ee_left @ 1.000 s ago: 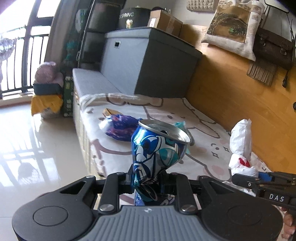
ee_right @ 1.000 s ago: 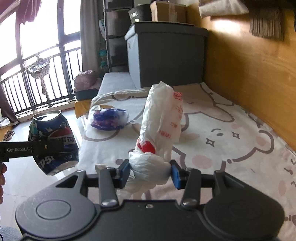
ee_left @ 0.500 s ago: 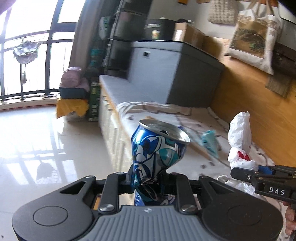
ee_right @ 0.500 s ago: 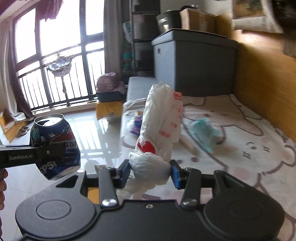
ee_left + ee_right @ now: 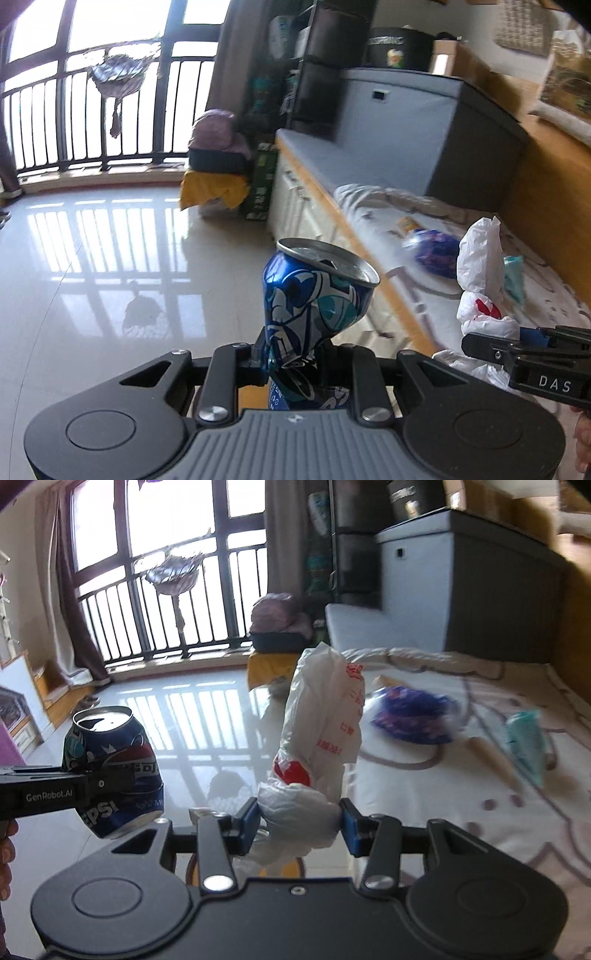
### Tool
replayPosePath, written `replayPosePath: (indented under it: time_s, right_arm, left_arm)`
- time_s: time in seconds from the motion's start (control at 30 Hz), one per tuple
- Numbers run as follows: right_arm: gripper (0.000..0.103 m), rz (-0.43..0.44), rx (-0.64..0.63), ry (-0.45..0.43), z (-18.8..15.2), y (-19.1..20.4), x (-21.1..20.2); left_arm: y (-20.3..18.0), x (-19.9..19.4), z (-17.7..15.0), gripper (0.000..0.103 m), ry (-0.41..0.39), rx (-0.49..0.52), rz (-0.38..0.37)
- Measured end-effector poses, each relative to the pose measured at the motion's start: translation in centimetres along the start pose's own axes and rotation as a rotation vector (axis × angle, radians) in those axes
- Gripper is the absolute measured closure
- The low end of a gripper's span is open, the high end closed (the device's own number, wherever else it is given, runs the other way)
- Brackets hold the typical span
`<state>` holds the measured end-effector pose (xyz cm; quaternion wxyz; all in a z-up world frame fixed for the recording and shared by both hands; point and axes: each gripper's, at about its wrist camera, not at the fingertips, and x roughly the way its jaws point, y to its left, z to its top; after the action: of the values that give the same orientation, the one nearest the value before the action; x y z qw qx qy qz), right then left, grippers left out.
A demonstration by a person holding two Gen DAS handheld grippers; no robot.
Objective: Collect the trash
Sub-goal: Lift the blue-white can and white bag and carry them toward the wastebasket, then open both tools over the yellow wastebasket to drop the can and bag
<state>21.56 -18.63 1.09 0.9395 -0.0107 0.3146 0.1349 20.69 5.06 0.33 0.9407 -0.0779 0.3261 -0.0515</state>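
**Can and bag both picked up**

A dented blue can [image 5: 314, 306] is pinched at its crushed waist by the left gripper [image 5: 295, 360], over the shiny floor [image 5: 92, 277]. A white plastic bag [image 5: 317, 746] is squeezed by the right gripper [image 5: 299, 825], beside the bed [image 5: 461, 794].

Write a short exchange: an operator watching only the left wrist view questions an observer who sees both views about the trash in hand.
Operator: What brand is the can in the left gripper?
Observer: The right wrist view shows Pepsi lettering on its side.
Operator: Is any trash hidden behind the white bag in the right gripper?
Observer: Yes, a tan cone lies on the blanket between the purple wrapper and the teal packet.
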Motion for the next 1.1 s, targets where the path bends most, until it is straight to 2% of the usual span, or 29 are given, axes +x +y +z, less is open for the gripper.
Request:
replayPosePath:
  time_s: [0.43,0.6,0.83,1.0,1.1]
  right_arm:
    - [0.056,0.031,0.020,0.139,-3.2,4.0,10.9]
    - [0.056,0.031,0.017,0.227,-5.5,4.3,15.2]
    - [0.056,0.079,0.045,0.392,-8.1,4.0,21.1]
    - [0.056,0.119,0.122,0.499,-9.6,2.9,25.2]
    - [0.056,0.129,0.113,0.561,-11.0,3.0,27.4]
  left_arm:
    - [6.2,6.2,-3.5,0.079,0.116,-0.065,0.063]
    - [8.1,9.8,-5.4,0.079,0.183,-0.094,0.064]
    - [9.2,15.6,-8.3,0.079,0.291,-0.105,0.069]
    - [9.6,19.0,-9.9,0.079,0.348,-0.095,0.070]
    - [10.2,20.7,-10.7,0.079,0.378,-0.101,0.073]
